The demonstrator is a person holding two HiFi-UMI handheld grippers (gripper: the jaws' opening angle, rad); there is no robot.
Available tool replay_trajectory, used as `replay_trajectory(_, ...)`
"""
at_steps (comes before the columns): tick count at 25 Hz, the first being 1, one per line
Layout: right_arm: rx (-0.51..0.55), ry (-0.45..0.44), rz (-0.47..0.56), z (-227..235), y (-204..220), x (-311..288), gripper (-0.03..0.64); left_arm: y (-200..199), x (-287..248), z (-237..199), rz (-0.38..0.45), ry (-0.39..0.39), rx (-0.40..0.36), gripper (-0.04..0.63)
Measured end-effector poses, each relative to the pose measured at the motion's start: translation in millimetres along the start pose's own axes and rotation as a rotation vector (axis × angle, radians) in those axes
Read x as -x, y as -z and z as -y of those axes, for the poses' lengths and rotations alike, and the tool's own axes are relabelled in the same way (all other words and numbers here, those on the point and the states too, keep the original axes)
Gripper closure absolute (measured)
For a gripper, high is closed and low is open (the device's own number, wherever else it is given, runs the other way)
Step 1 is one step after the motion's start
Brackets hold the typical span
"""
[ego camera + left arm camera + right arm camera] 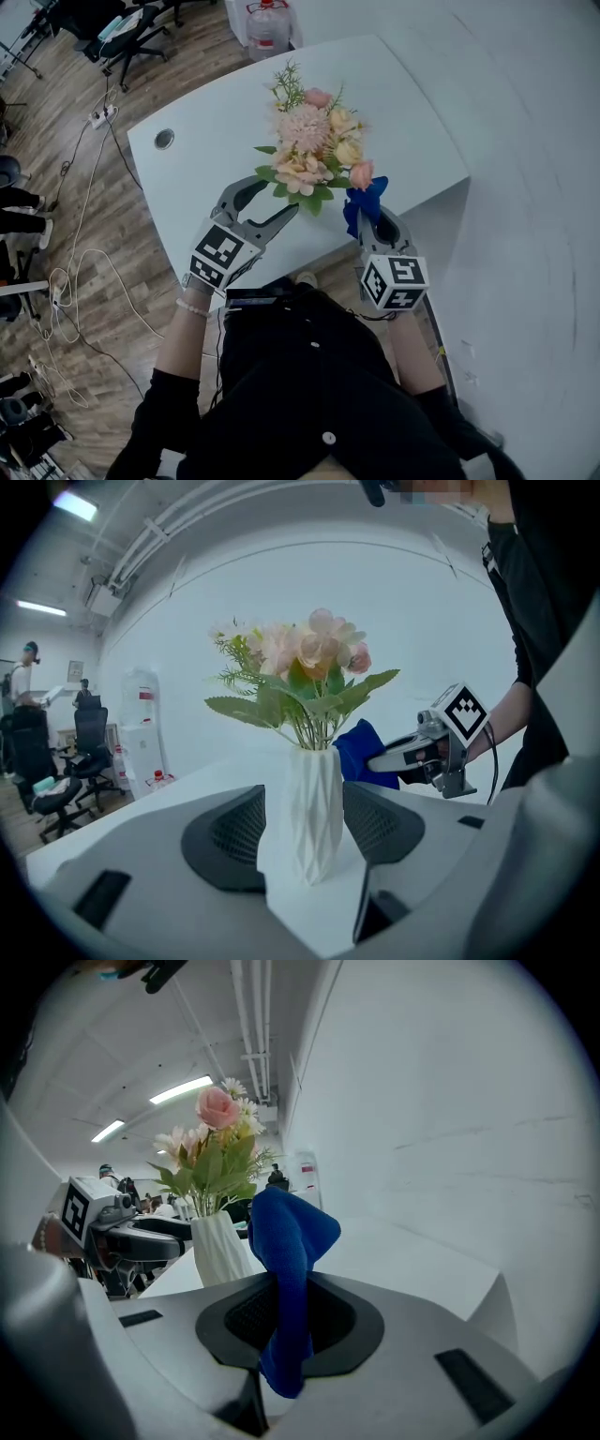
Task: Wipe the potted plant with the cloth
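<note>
A white ridged vase (309,808) with pink and cream flowers (314,150) stands near the front edge of the white table (206,141). My left gripper (281,194) reaches under the leaves. In the left gripper view the vase stands between its spread pads (230,841) without being pressed by them. My right gripper (370,217) is just right of the plant, shut on a blue cloth (364,202). The cloth (286,1241) sticks up out of its jaws, close beside the vase (220,1251) and below the leaves. The other gripper (178,1232) shows on the vase's far side.
A round cable hole (164,139) is in the tabletop at the left. A water jug (269,28) and office chairs (131,37) stand beyond the table, and cables (75,272) lie on the wooden floor. A white wall is on the right. A person (23,677) stands far off.
</note>
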State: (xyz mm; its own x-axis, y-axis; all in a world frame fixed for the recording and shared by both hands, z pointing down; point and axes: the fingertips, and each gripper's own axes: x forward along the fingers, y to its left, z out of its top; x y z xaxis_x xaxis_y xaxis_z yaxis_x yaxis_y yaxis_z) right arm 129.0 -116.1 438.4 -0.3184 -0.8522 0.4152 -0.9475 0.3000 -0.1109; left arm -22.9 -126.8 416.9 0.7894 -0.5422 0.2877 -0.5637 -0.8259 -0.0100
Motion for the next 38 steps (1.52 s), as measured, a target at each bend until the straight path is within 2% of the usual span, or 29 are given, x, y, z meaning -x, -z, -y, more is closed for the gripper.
replay_trajectory(2, 0.015, -0.005, 0.013, -2.9, -5.3, 1.6, 0.537, 0.4, 6.6, -1.3, -0.008, -0.028, -0.014, 0.339)
replay_trajectory(9, 0.065, -0.035, 0.066, -14.6, -21.1, 7.7, 0.537, -9.6, 29.9, -10.3, 0.001, -0.138, -0.013, 0.522)
replay_trajectory(11, 0.064, -0.034, 0.077, -14.9, -23.3, 11.2, 0.537, -15.7, 35.7, -10.2, 0.016, -0.161, -0.007, 0.548)
replay_trajectory(22, 0.068, 0.004, 0.112, -7.6, -35.3, 32.2, 0.537, -44.5, 52.6, 6.1, 0.056, -0.164, -0.019, 0.571)
replay_trajectory(26, 0.098, 0.001, 0.126, -8.8, -41.9, 39.1, 0.537, -53.8, 57.6, 9.6, 0.053, -0.178, 0.025, 0.574)
replay_trajectory(30, 0.133, 0.005, 0.131, -10.4, -46.6, 46.2, 0.537, -58.1, 62.2, 12.1, 0.066, -0.167, -0.002, 0.575)
replay_trajectory(38, 0.116, 0.008, 0.147, -13.0, -50.6, 46.4, 0.537, -55.7, 62.8, 10.3, 0.074, -0.156, -0.03, 0.577)
